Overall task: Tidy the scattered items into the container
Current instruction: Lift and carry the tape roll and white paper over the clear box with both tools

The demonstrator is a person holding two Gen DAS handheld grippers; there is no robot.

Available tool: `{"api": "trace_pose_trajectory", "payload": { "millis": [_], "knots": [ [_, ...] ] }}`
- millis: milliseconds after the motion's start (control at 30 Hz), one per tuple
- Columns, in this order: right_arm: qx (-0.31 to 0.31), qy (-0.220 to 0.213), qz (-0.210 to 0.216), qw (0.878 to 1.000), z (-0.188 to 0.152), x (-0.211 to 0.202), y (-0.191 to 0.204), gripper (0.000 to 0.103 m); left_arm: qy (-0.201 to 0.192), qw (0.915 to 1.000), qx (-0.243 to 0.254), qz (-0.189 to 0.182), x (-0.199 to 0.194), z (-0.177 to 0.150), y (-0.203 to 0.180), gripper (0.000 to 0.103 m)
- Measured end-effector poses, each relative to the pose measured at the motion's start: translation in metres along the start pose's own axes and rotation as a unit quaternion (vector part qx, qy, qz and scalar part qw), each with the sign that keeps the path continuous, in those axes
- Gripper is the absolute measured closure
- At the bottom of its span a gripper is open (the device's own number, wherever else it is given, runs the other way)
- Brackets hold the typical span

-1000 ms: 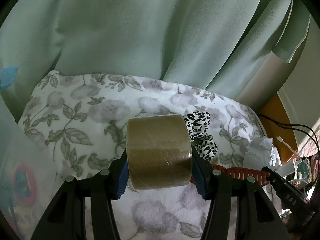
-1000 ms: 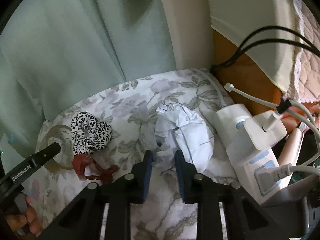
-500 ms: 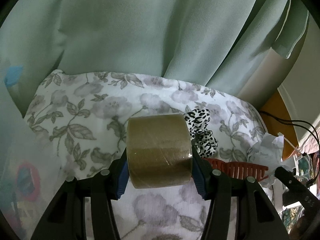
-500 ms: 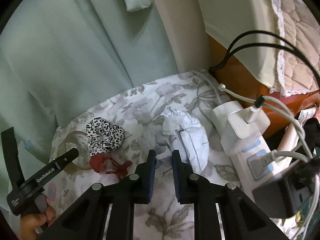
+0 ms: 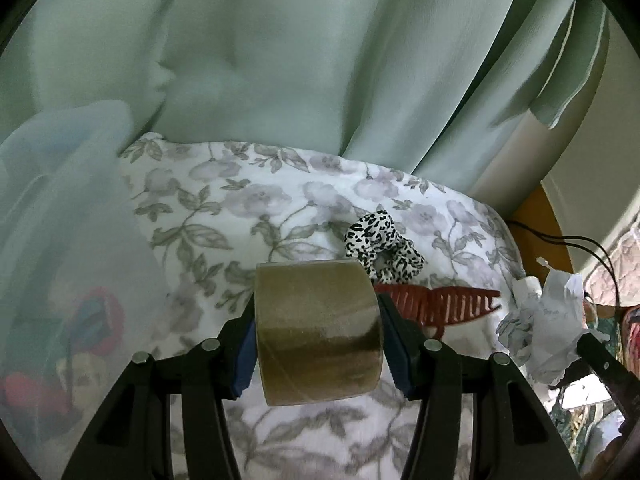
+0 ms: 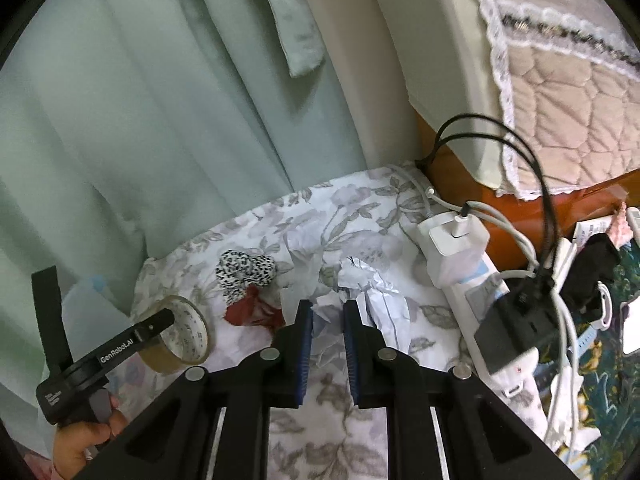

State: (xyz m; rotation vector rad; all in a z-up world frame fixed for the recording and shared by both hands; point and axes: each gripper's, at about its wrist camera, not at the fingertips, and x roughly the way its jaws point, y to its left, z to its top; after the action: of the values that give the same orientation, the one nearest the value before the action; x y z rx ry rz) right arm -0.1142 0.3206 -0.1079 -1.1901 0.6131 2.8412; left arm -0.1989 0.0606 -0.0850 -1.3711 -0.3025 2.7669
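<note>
The roll of brown packing tape point(image 5: 318, 330) sits clamped across its width between the blue pads of the left claw point(image 5: 320, 336), lifted clear of the floral-covered surface point(image 5: 224, 216). To the tape's left stands a translucent container point(image 5: 60, 264), blurred, with coloured contents dimly visible inside. Just beyond the tape lie a leopard-print scrunchie point(image 5: 380, 246) and a dark red hair claw clip point(image 5: 440, 304), touching one another. Further right of the tape, the right claw point(image 6: 324, 328) has been closing and is now clenched on a fold of the crumpled white paper point(image 6: 360, 300); the pads press on it. Judgement: both items appear ready for transfer; the step is best done by carrying the tape level over the container's mouth before releasing, and by holding the paper firmly, since only an edge is caught. Legible writing: "GenRobot.AI" on the left claw's finger in the right wrist view; markings inside the tape core are unreadable.
</note>
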Motion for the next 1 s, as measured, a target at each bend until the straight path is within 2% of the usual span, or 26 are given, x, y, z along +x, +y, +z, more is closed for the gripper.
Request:
{"api": "trace_pose_trajectory", "payload": {
  "millis": [200,600,767,1000],
  "knots": [
    [-0.01,-0.029,0.013,0.999,-0.002,-0.037,0.012,0.087,-0.019,0.9998,-0.006,-0.008,-0.037,-0.005,0.004,0.047],
    [-0.046,-0.095,0.038,0.994,-0.004,-0.111,0.053,0.087,-0.088,0.9952,-0.013,-0.04,-0.123,-0.009,0.019,0.047],
    [-0.077,-0.119,0.052,0.989,-0.008,-0.138,0.084,0.087,-0.116,0.9916,-0.024,-0.05,-0.152,-0.009,0.035,0.047],
    [-0.134,-0.133,0.083,0.978,-0.021,-0.16,0.145,0.087,-0.158,0.9845,-0.055,-0.054,-0.194,-0.011,0.076,0.048]
  ]
}}
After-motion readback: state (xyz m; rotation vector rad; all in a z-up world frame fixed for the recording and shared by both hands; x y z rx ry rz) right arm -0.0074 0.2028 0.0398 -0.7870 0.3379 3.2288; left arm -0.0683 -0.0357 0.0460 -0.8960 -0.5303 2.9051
